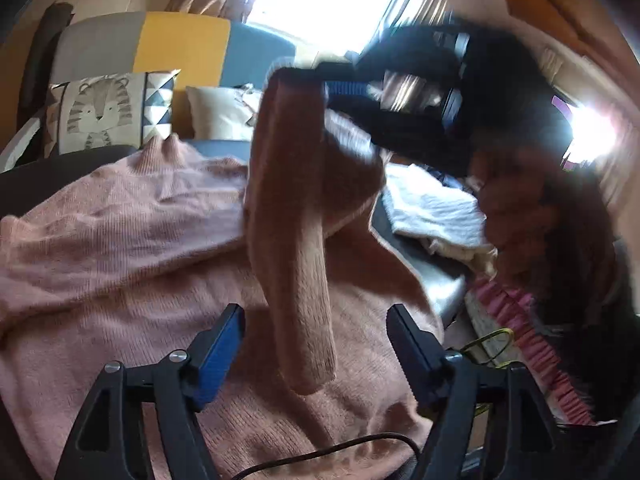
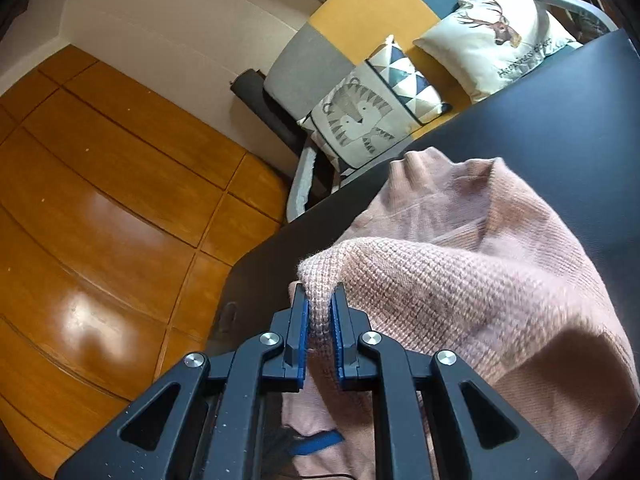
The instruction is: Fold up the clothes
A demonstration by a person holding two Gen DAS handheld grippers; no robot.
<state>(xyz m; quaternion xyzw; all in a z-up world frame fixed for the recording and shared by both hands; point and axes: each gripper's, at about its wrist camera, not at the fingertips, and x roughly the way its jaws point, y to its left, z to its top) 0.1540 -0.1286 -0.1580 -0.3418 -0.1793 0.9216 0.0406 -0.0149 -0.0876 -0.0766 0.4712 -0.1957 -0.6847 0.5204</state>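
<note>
Aloft, sleeve [image 1: 292, 240] vertical; cuff downward

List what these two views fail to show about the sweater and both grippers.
- Left wrist view: the right gripper holding the lifted sleeve is motion-blurred and backlit by the window; its pads cannot be made out.
- Left wrist view: the pink sweater runs off the left and bottom edges; its hem is unseen.
- Right wrist view: the left gripper is out of frame; the right gripper's own body hides the sweater beneath.
</note>
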